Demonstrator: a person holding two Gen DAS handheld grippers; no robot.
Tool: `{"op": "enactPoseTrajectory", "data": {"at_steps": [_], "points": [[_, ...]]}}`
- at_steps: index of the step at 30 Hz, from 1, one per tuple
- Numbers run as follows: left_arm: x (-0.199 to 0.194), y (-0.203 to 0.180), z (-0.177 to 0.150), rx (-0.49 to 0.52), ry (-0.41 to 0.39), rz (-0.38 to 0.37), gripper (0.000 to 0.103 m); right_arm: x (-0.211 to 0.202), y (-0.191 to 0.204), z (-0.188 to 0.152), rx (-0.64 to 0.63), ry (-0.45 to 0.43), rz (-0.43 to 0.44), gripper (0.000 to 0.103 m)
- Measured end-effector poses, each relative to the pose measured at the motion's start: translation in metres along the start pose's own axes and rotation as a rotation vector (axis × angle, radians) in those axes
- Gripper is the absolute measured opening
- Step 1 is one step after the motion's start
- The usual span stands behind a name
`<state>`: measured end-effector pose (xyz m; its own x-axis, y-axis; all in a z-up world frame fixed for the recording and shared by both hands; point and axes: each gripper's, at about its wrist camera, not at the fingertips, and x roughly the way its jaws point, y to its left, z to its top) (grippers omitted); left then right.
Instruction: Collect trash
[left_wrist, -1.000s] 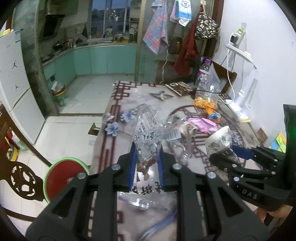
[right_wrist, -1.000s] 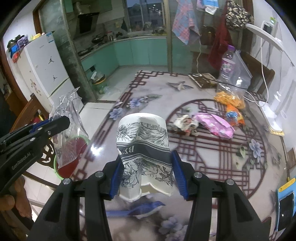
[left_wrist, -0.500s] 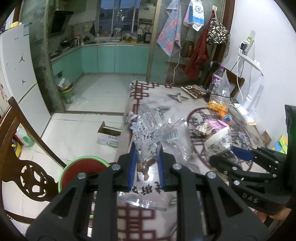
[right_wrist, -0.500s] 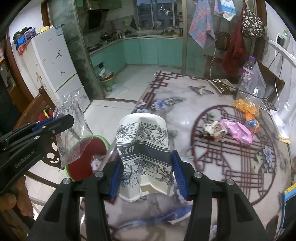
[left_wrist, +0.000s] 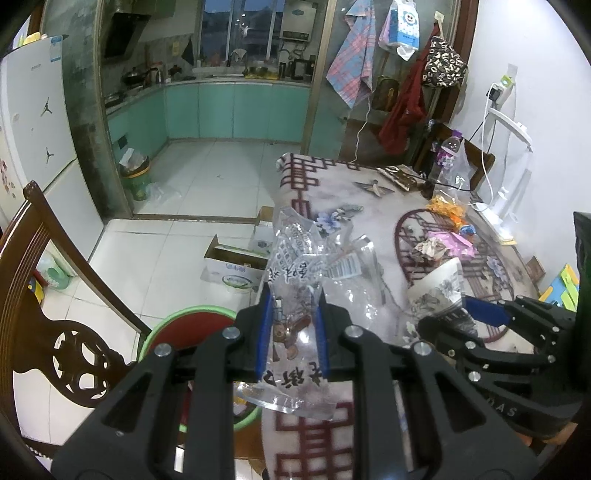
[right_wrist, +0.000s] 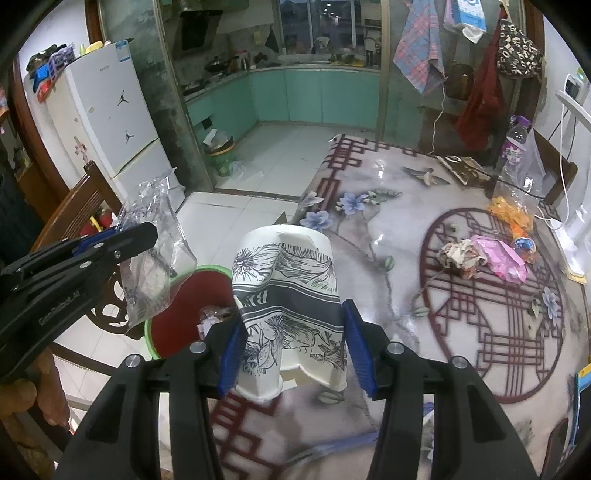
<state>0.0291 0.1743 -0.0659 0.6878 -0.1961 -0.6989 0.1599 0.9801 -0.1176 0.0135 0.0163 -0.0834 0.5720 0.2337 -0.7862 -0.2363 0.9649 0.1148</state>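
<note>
My left gripper (left_wrist: 291, 328) is shut on a crumpled clear plastic bag (left_wrist: 314, 266) with printed characters, held at the table's left edge. In the right wrist view that left gripper (right_wrist: 122, 236) shows with the plastic bag (right_wrist: 155, 258) hanging from it. My right gripper (right_wrist: 291, 343) is shut on a crushed paper cup (right_wrist: 288, 295) printed with grey flowers; the paper cup (left_wrist: 439, 288) also shows at the right of the left wrist view. A green-rimmed bin with a red liner (right_wrist: 192, 306) stands on the floor below; the bin (left_wrist: 184, 328) lies just left of my left gripper.
On the patterned table (right_wrist: 406, 236) lie a pink wrapper (right_wrist: 506, 254), crumpled paper (right_wrist: 458, 254) and an orange bag (right_wrist: 513, 210). A wooden chair (left_wrist: 48, 295) stands at the left, a cardboard box (left_wrist: 236, 262) on the tiled floor, a bottle (right_wrist: 517, 147) and white lamp (left_wrist: 513, 177) at the far right.
Both grippers have moved left across the table toward its edge, still gripping the bag and the cup. The green bin has come into fuller view below them.
</note>
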Motion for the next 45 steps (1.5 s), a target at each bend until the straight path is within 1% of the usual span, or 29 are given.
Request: {"op": "enactPoseTrajectory", "data": {"at_steps": [16,27,35,41,45], "points": [[-0.005,0.061,-0.008,-0.068,0.011,0.064,0.02,0.022,0.048,0.008,-0.053,0.022,0.043,0.049],[0.001,0.103,-0.013,-0.121,0.041,0.118,0.02,0.051,0.082,0.009,-0.097,0.076,0.098,0.049],[0.008,0.125,-0.012,-0.142,0.054,0.126,0.02,0.074,0.101,0.011,-0.121,0.129,0.122,0.049],[0.019,0.136,-0.008,-0.148,0.069,0.121,0.021,0.084,0.111,0.015,-0.143,0.14,0.118,0.049],[0.028,0.144,-0.006,-0.156,0.082,0.117,0.021,0.096,0.117,0.017,-0.155,0.168,0.125,0.049]]}}
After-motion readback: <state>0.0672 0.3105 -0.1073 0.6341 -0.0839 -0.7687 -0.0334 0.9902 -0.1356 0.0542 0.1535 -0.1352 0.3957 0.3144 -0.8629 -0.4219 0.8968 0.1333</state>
